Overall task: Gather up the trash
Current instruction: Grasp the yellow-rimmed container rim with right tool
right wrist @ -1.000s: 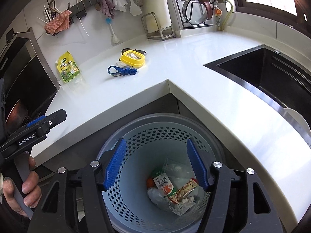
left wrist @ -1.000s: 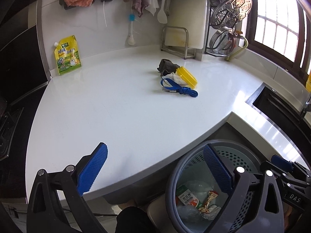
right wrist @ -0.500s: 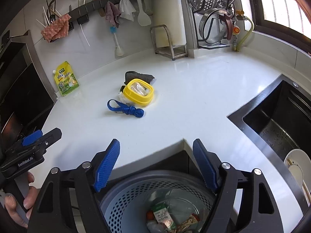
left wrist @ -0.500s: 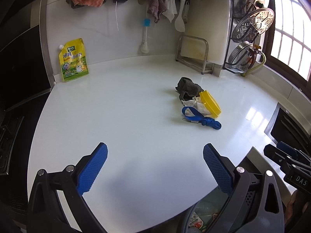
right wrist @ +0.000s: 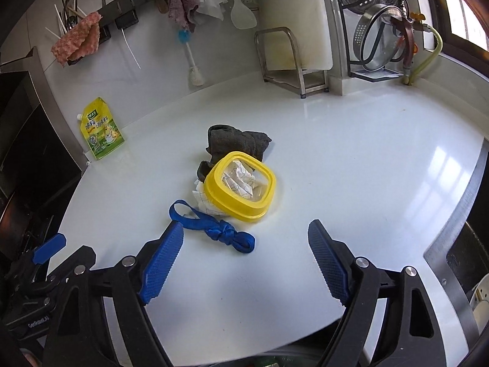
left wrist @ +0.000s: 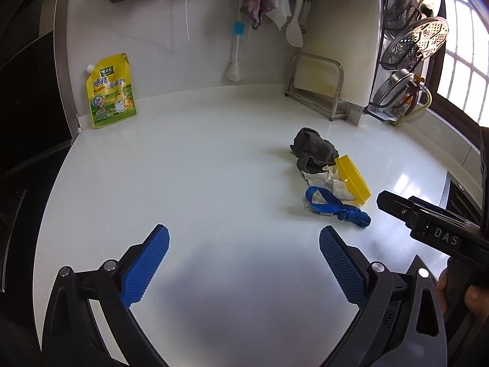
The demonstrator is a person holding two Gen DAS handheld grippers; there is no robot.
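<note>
A small pile lies on the white counter (left wrist: 198, 183): a dark grey rag (left wrist: 314, 150), crumpled white paper (left wrist: 324, 180), a yellow-rimmed clear lid (left wrist: 353, 180) and a knotted blue strap (left wrist: 336, 208). The same pile shows in the right wrist view: rag (right wrist: 235, 140), lid (right wrist: 241, 186) over the paper (right wrist: 241, 180), strap (right wrist: 214, 227). My left gripper (left wrist: 244, 263) is open and empty, short and left of the pile. My right gripper (right wrist: 244, 263) is open and empty, just in front of the strap.
A yellow seasoning pouch (left wrist: 111, 91) leans on the back wall. A cutting board in a steel rack (left wrist: 333, 70), a rack with steamer plates (left wrist: 409, 52), hanging cloths and utensils line the back. The sink edge (right wrist: 467, 214) is at right.
Both grippers have moved from over the trash bin up and forward over the counter, toward the pile. The bin has dropped out of view. Both stay open and empty.
</note>
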